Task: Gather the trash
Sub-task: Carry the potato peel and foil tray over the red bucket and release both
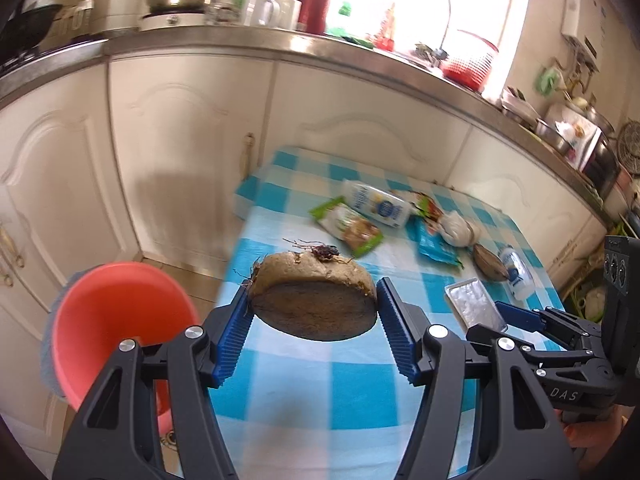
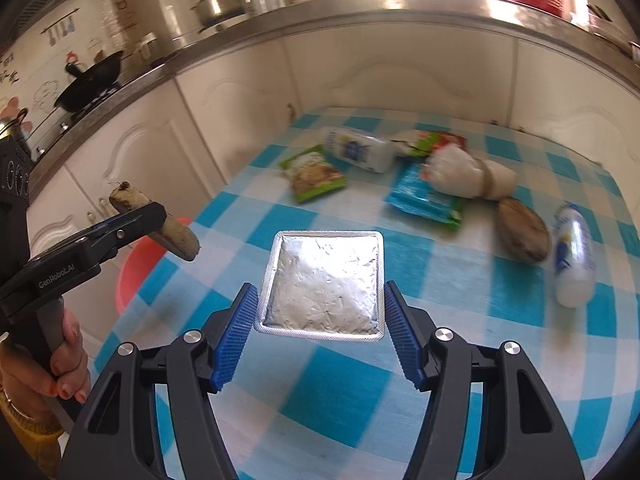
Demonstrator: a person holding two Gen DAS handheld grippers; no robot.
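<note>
My left gripper (image 1: pixel 314 296) is shut on a brown, fibrous coconut shell half (image 1: pixel 316 280), held above the near left corner of the blue-checked table (image 1: pixel 320 392). A red basin (image 1: pixel 120 320) sits lower down, left of the table edge. My right gripper (image 2: pixel 320 288) is shut on a flat silver foil tray (image 2: pixel 324 276), its pads pressing both long sides, lifted over the table (image 2: pixel 340 384). The right wrist view shows the left gripper (image 2: pixel 132 220) with the shell (image 2: pixel 176 232) over the basin (image 2: pixel 136 264). In the left wrist view, the right gripper (image 1: pixel 516 314) carries the foil tray (image 1: pixel 474 306).
Farther back on the cloth lie a green snack packet (image 2: pixel 314 174), a white bottle (image 2: pixel 358 150), a teal packet (image 2: pixel 426 198), a tied white bag (image 2: pixel 460 176), another coconut shell piece (image 2: pixel 522 234) and a small bottle (image 2: pixel 572 256). Cream cabinets (image 1: pixel 160 140) under a steel counter stand behind.
</note>
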